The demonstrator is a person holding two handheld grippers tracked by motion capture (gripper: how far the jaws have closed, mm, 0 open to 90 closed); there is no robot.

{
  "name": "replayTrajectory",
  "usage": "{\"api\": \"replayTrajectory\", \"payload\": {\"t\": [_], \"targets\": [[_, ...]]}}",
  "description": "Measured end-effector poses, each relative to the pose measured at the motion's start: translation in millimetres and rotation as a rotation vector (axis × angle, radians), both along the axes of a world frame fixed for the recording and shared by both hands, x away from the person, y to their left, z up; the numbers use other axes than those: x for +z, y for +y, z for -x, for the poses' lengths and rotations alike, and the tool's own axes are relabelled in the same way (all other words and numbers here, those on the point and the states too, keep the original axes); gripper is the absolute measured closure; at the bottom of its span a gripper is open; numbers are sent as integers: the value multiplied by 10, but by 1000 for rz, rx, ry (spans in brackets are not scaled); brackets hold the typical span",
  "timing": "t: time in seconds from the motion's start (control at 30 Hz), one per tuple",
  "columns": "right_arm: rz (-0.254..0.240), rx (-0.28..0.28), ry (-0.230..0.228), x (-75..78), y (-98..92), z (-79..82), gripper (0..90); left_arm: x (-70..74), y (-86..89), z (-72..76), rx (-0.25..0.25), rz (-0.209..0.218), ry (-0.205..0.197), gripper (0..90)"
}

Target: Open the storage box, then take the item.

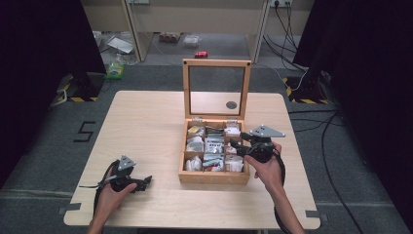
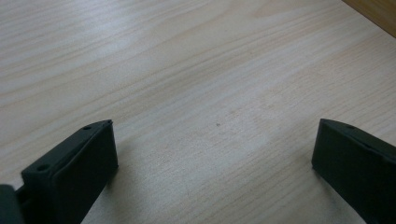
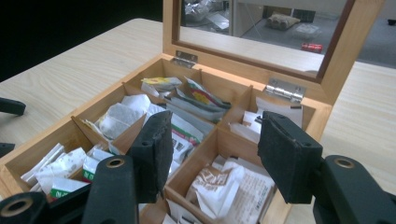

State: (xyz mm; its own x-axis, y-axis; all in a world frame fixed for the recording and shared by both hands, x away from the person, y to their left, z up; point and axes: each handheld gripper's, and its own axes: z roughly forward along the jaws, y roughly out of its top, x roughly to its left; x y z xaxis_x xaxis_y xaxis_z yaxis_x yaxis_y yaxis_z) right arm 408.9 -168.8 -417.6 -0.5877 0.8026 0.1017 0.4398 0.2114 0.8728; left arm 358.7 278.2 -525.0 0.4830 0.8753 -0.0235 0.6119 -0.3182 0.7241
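A wooden tea box point(image 1: 214, 178) stands open in the middle of the table, its glass-paned lid point(image 1: 216, 62) upright at the back. Its compartments hold several tea bags and sachets point(image 1: 213, 145). My right gripper point(image 1: 234, 144) hovers over the right-hand column of the box, pointing left. In the right gripper view its jaws point(image 3: 215, 135) stand apart, open, with nothing between them, above a brown-and-white sachet point(image 3: 219, 186) and the box wall point(image 3: 327, 116). My left gripper point(image 1: 145, 181) rests low on the table at the front left, open over bare wood point(image 2: 215, 126).
The light wooden table point(image 1: 146, 122) has free surface left of the box and along the front. Dark curtains flank both sides. Cables point(image 1: 331, 161) run over the floor at the right, and small items lie on the floor behind the table.
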Motion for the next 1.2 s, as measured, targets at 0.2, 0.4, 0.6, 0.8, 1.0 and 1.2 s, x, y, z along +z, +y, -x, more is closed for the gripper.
{"api": "replayTrajectory", "payload": {"t": [0.2, 0.4, 0.6, 0.8, 1.0, 1.2], "targets": [[18, -5, 18, -60, -23, 12, 447, 0, 0, 0, 0, 0, 0, 0], [41, -15, 30, -117, -24, 1, 445, -1, 3, -8, -7, 2, -2, 0], [67, -9, 39, -152, -3, -6, 443, 0, 4, -9, -9, 0, -1, 0], [106, -16, 47, -200, 1, -28, 451, -1, 2, -9, -7, 3, -2, 0], [132, -17, 44, -224, 12, -43, 465, -1, 3, -9, -8, 3, -2, 0], [126, -25, 73, -270, 22, -78, 485, -1, 6, -13, -13, 2, -1, 0]]}}
